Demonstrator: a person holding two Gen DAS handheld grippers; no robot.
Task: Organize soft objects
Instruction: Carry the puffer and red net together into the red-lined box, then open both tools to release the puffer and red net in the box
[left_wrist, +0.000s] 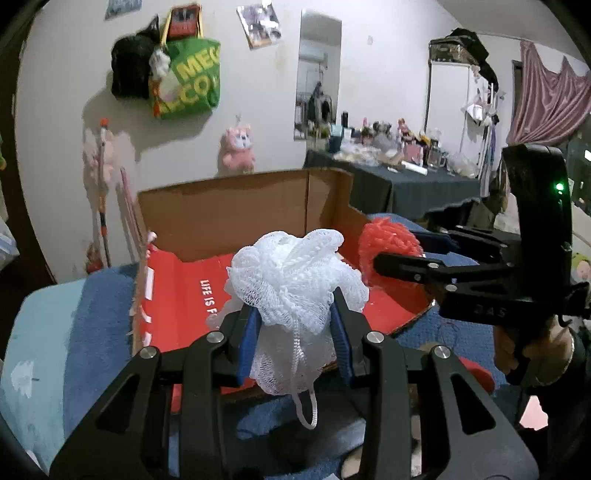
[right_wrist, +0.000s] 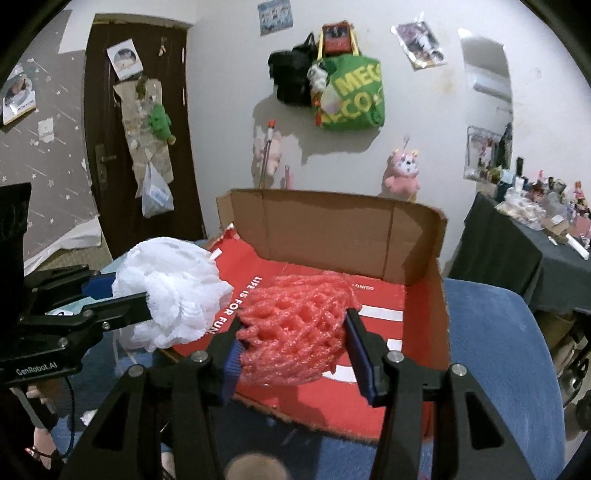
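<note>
2 mesh sponges held over a cardboard box (right_wrist: 332, 229), white sponge (left_wrist: 295, 280) pinched by left gripper (left_wrist: 295, 332), red sponge (right_wrist: 295, 325) clamped by right gripper (right_wrist: 295, 350).

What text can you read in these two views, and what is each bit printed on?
"LIFE IS FOR FUN" on the red box floor
"MINISO" on the same floor, small, far side
"GenRobot.AI" on the left claw body
"MEG" over "CO", cut off, on the green bag
"DAS" embossed on the right claw body, faint
Wall posters: too blurred.
</note>
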